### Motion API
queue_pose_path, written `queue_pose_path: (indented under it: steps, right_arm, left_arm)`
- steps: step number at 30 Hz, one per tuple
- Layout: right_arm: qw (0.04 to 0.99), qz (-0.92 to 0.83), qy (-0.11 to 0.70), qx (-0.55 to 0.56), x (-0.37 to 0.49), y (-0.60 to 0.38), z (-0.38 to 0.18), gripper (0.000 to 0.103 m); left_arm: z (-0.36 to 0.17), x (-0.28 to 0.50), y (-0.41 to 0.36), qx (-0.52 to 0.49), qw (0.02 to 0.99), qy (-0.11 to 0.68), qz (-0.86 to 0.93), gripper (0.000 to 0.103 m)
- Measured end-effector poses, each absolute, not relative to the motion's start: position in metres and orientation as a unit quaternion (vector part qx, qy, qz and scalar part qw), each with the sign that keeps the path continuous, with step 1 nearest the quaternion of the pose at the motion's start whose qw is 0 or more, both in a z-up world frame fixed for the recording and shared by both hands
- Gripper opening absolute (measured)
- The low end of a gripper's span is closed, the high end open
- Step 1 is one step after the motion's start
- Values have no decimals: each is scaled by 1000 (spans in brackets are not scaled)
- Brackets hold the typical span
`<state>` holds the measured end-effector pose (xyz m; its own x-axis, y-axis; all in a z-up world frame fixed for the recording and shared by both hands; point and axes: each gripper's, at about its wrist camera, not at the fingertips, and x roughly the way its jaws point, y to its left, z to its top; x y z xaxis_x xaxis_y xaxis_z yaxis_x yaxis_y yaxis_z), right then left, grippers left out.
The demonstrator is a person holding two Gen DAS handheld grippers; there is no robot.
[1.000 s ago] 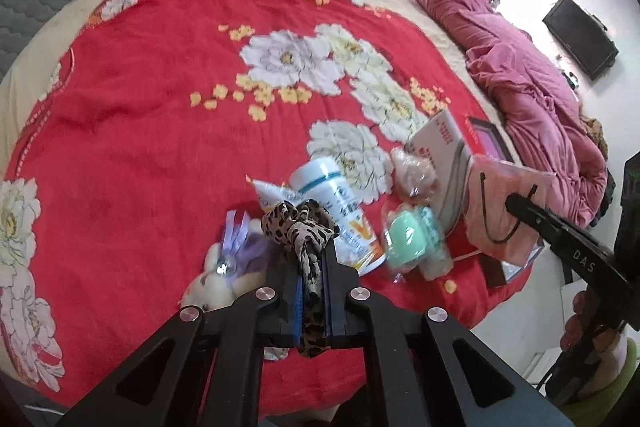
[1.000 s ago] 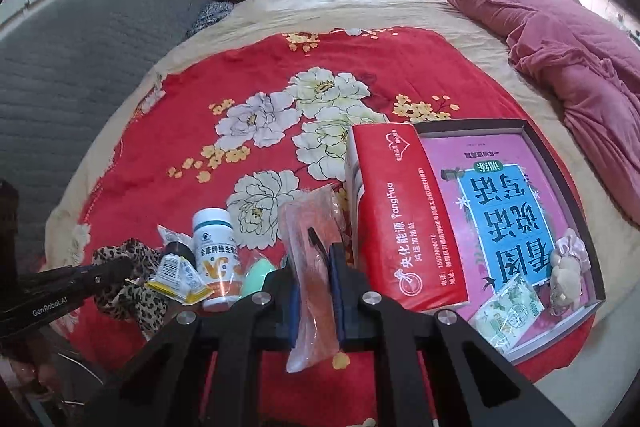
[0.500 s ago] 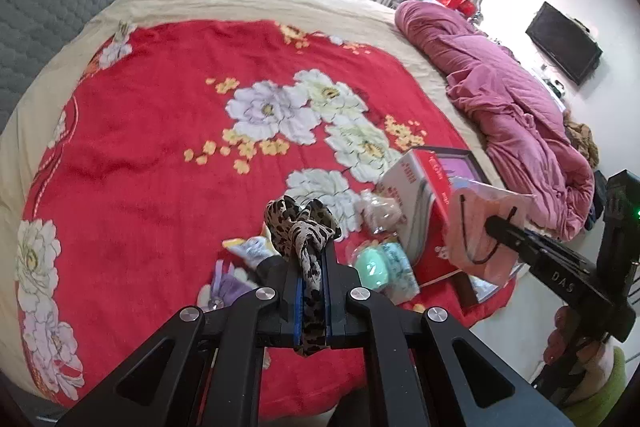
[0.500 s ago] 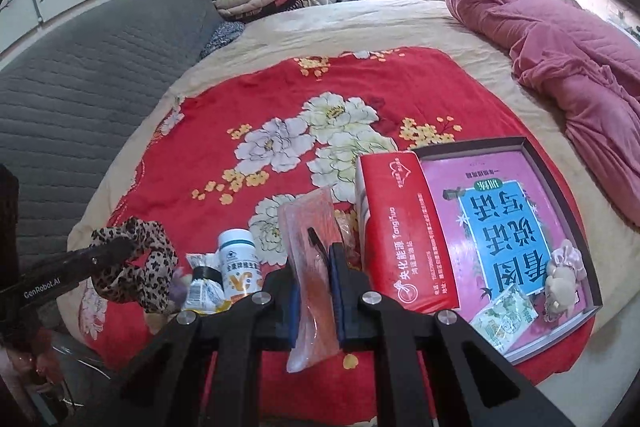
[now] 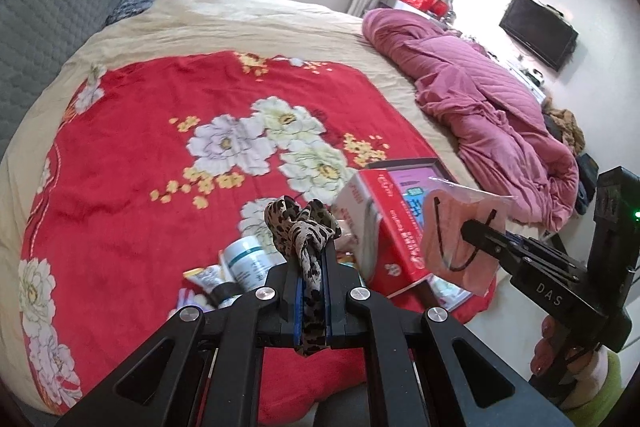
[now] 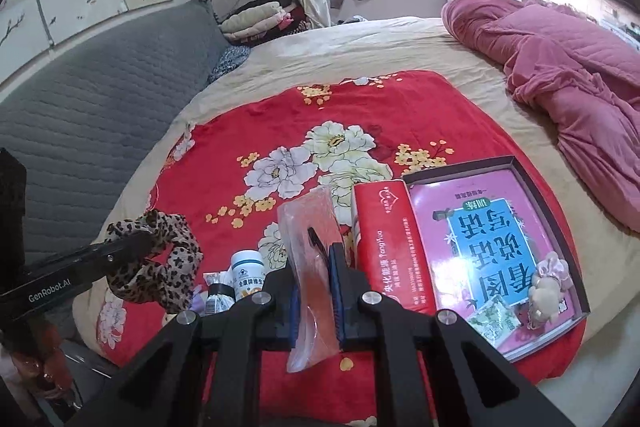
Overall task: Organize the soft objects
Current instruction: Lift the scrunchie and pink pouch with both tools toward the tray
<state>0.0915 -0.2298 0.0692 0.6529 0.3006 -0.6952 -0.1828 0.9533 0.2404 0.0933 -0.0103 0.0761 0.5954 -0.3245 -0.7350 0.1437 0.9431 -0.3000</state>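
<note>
Both hands are up off the bed [image 5: 120, 39] now, each with a soft item in tow; the left gripper [image 5: 311, 267] carries the leopard-print scrunchie [image 5: 304, 227], the right gripper [image 6: 316, 267] a pink item in a clear bag [image 6: 312, 227]. The job here, as I read it, is carrying them clear to wherever the soft things go; best to hold both high enough that the dangling ends miss the white bottle [image 6: 249, 275] and the red tissue pack [image 6: 394, 247] below, and keep the two grippers apart so the loads don't tangle. The open box [image 6: 560, 219] just beside the tissue pack looks a likely spot, though that's a guess. Left jaws: clamped tight on the scrunchie's fabric, the loop bunched above the tips; right jaws: pinched shut on the bag, which hangs out both above and below.
</note>
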Motion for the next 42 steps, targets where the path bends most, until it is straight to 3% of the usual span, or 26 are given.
queue_pose_path:
  steps: [24, 42]
  right_arm:
    - [919, 60, 358, 155, 66, -348, 99, 13]
    - [908, 25, 359, 214, 76, -405, 75, 13]
  left_arm:
    - [102, 114, -161, -37, 870, 427, -243, 7]
    - [77, 141, -233, -4, 846, 453, -281, 7]
